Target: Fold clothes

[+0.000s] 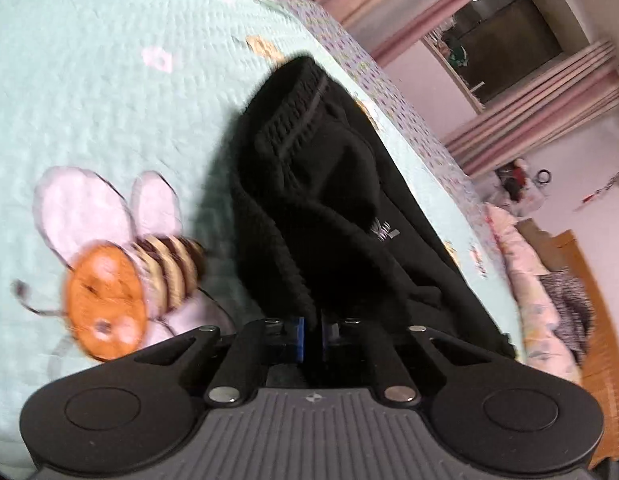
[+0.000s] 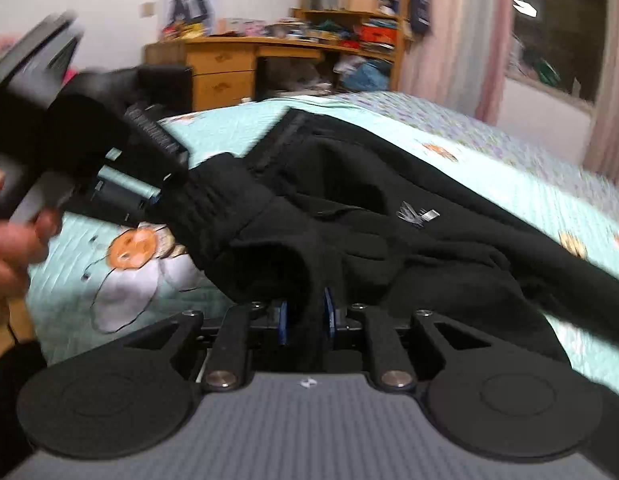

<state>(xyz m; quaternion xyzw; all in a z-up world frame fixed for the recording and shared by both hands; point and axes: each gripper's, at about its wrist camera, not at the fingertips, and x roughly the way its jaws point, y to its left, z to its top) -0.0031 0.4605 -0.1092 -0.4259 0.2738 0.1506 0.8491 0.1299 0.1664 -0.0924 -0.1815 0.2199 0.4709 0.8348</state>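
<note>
A black garment [image 1: 321,184] with a ribbed waistband and a small white logo lies bunched on a mint quilted bedspread [image 1: 109,92]. In the left wrist view my left gripper [image 1: 312,334] is shut, with a fold of the black cloth pinched between its blue pads. The right wrist view shows the same garment [image 2: 389,208] stretched across the bed. My right gripper [image 2: 306,318] is shut on a thick fold of it near the bottom edge. The left gripper [image 2: 159,196], held by a hand [image 2: 13,248], grips the ribbed edge at upper left and lifts it off the bedspread [image 2: 489,152].
A bee appliqué [image 1: 121,280] is sewn on the quilt left of the garment. Pillows [image 1: 525,280] and a wooden headboard [image 1: 589,320] lie past the bed's right edge. Beyond the bed stand a cluttered wooden desk [image 2: 245,60], a shelf [image 2: 349,4] and pink curtains [image 2: 449,32].
</note>
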